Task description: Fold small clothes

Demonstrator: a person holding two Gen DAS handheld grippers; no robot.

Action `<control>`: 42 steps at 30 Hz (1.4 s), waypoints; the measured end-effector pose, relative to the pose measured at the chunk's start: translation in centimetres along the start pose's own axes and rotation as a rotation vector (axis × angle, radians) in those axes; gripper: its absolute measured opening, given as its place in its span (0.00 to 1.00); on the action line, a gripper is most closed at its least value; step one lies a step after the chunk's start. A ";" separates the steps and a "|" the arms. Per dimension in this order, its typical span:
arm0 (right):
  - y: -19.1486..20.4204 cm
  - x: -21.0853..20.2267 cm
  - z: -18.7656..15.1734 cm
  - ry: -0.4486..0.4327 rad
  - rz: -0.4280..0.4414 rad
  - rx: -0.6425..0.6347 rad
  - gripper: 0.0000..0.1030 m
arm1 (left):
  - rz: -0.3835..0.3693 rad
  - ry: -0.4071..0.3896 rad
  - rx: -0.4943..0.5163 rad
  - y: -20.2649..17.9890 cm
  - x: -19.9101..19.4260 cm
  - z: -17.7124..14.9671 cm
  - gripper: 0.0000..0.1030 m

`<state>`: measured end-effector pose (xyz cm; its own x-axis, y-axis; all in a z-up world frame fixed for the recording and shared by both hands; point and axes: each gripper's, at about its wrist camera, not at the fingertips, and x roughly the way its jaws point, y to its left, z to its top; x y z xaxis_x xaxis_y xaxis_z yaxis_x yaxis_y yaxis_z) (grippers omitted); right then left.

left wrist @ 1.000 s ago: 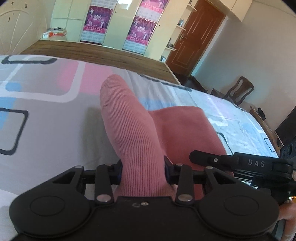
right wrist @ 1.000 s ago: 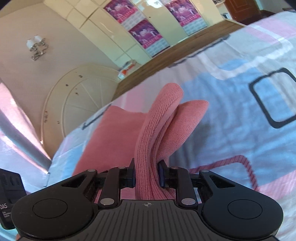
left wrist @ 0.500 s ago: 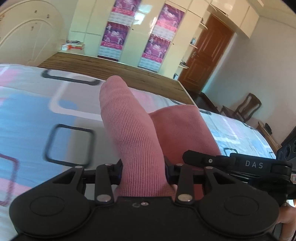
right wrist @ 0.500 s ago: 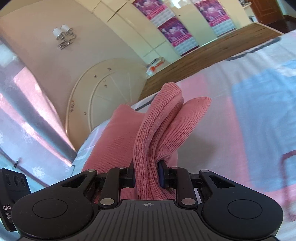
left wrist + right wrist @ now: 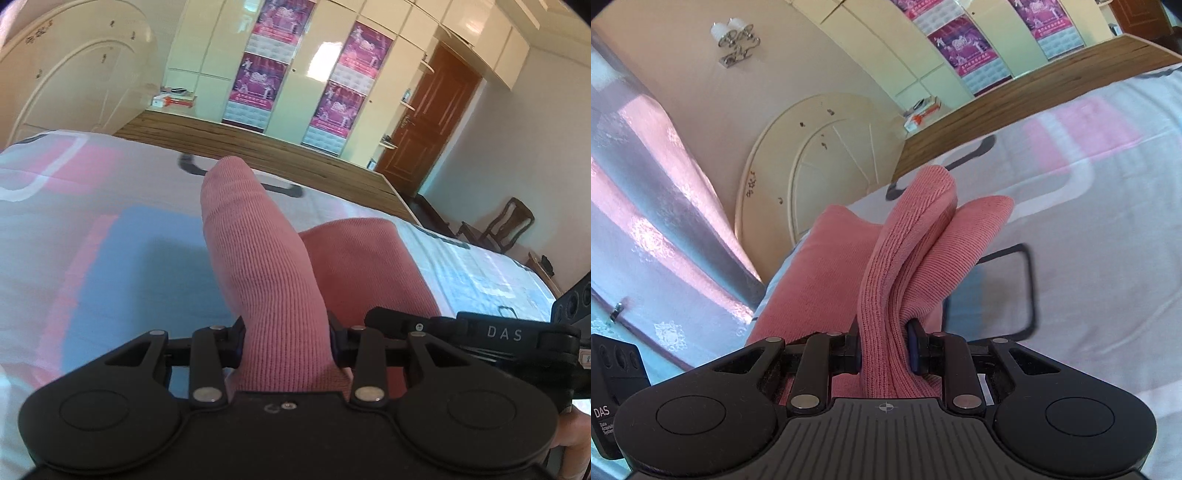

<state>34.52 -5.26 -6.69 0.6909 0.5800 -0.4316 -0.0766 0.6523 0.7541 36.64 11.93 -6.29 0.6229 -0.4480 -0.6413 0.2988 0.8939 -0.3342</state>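
Both tongs are clamped narrow on the pink garment: left tongs (image 5: pixel 284 343) and right tongs (image 5: pixel 884 347) each pinch a bunched end, lifted over the bed (image 5: pixel 110 251). Judged mid-carry; next, lay it flat toward 12 o'clock. The garment's far hem and type are hidden.

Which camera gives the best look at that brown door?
The left wrist view: the brown door stands whole beside the cupboards. The right wrist view catches only a sliver of it at the top right edge.
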 end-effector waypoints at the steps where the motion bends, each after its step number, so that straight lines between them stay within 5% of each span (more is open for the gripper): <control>1: 0.3 0.8 -0.2 0.005 -0.005 -0.005 0.22 | 0.004 -0.005 -0.010 1.1 0.2 0.2 0.35; 7: -0.8 5.5 -0.8 0.052 -0.079 -0.016 0.22 | 0.103 -0.016 -0.042 6.9 2.2 -0.8 0.37; 10: -3.4 7.3 -1.7 0.085 -0.163 0.020 0.22 | 0.126 0.028 -0.083 9.6 3.5 -2.9 0.47; 16: -4.9 7.2 -2.0 0.065 -0.219 0.050 0.22 | 0.129 0.000 -0.066 9.1 2.1 -2.2 0.50; 22: -1.6 7.0 0.0 -0.021 -0.279 -0.075 0.22 | 0.125 -0.106 -0.047 8.4 1.2 0.4 0.49; 29: -1.3 10.8 1.1 -0.015 -0.346 -0.107 0.22 | 0.184 -0.042 0.041 8.8 6.2 1.1 0.50; 32: -2.8 12.5 1.2 0.020 -0.415 -0.106 0.22 | 0.201 -0.030 0.042 9.3 6.8 0.7 0.57; 42: 1.5 6.2 -1.6 -0.038 -0.362 -0.221 0.22 | 0.213 0.009 0.025 7.8 1.9 -0.5 0.56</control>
<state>37.50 0.04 -9.03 0.7269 0.2789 -0.6275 0.0263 0.9018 0.4313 39.76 18.10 -10.46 0.6676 -0.2491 -0.7016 0.1789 0.9684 -0.1737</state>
